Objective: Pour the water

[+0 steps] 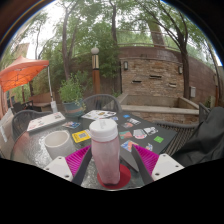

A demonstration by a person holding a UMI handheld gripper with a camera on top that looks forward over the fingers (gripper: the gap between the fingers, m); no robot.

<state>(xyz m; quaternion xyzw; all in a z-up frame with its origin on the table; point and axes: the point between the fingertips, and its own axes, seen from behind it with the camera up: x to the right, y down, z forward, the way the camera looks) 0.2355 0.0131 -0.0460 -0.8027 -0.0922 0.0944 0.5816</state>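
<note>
The tool [104, 172] grips a bottle [104, 150], its two fingers [62, 168] pressed against the bottle's sides with the pink pads showing at its base. The bottle stands upright between them, a translucent whitish body with a white cap, and its lower part looks pinkish, though it is hard to tell whether that is liquid inside or colour from the pads behind it. Just beside the bottle, toward the left finger, sits a white cup [57, 142] on the surface [30, 148], a round glass-topped outdoor table. Beyond the bottle the surface carries a scatter of small colourful items: a yellow card [81, 136], a dark book or pad [76, 125], a pale rectangular object [46, 122] farther left, and several bright cards and papers [134, 134] spread toward the right. A metal chair [100, 101] stands at the far side of the surface. Farther off there is a potted plant [72, 96], an orange umbrella [22, 70] to the left, a stone wall [155, 75] with a lamp post [95, 58] in front of it, and tall trees [110, 25] overhead against a pale sky.
</note>
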